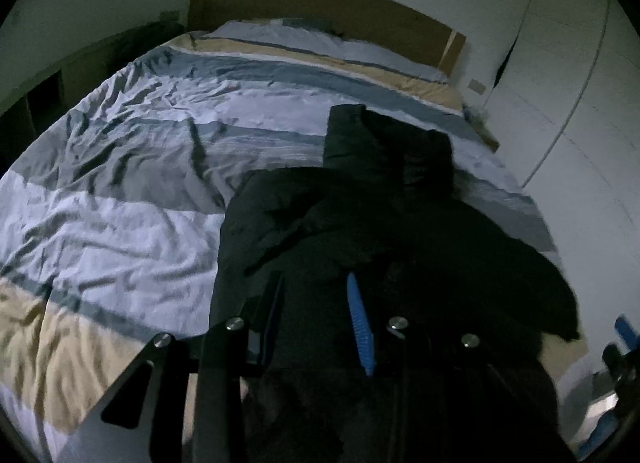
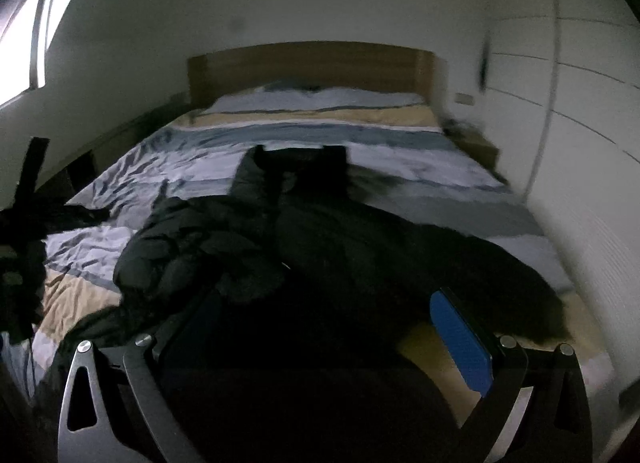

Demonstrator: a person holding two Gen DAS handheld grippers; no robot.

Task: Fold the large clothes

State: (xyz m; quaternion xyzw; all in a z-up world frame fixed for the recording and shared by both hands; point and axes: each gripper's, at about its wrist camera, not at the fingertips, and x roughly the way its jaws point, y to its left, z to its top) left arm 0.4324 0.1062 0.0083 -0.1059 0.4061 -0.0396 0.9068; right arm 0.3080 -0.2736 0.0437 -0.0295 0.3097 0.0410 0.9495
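Left wrist view: left gripper point(image 1: 316, 303) spread over the black coat point(image 1: 380, 223) near the bed point(image 1: 120, 183) foot edge, right gripper point(image 2: 324, 327) spread too. Probably early fold; next move needs grabbing a hem.

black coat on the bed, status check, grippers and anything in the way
Left gripper open over the black coat, nothing gripped. Right gripper open wide above its near end. Coat rumpled on the striped duvet, not yet folded. Nothing blocking it.

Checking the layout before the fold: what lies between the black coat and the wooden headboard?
Only striped duvet, then pillows at the headboard; nothing else beyond the black coat, clearest in the right wrist view.
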